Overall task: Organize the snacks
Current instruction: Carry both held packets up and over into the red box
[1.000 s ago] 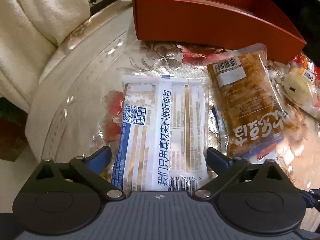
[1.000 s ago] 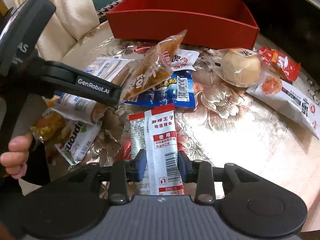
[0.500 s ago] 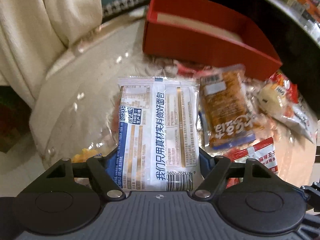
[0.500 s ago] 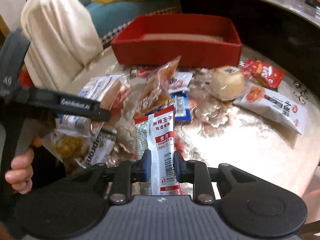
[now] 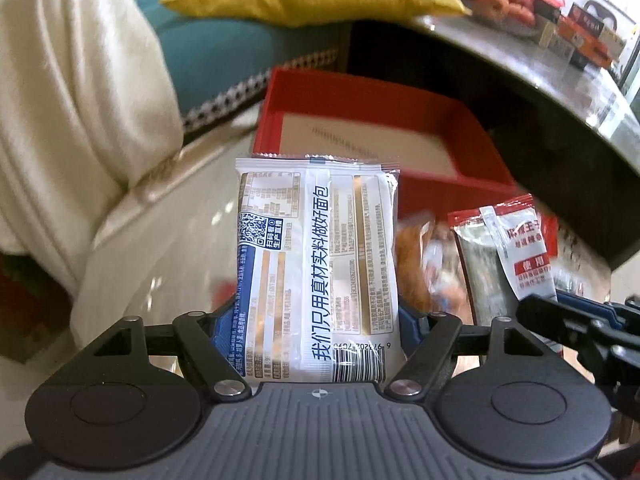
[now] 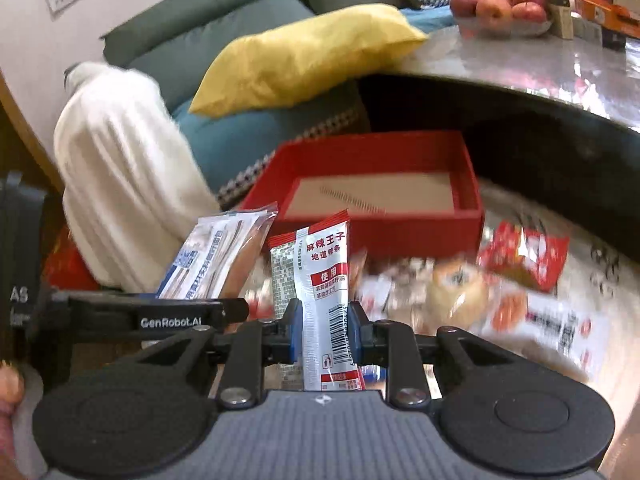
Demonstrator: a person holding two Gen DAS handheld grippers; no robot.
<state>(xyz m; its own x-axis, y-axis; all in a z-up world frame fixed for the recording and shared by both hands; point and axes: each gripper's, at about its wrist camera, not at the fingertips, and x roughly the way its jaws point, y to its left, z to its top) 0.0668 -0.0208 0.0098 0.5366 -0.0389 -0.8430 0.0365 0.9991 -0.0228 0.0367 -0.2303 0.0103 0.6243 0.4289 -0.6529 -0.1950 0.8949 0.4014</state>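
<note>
**Both tongs holding a packet clear of the bench**

The left tongs (image 5: 316, 320) are gripping the white bread packet (image 5: 320, 256), which is standing upright between their blue pads. The right tongs (image 6: 325, 330) are pinching the red-and-white spicy strip sachet (image 6: 320, 292) narrowly. The red box (image 6: 384, 200) is lying ahead of both tongs, with loose snacks (image 6: 520, 292) blurring below on the bench (image 6: 592, 364)
</note>
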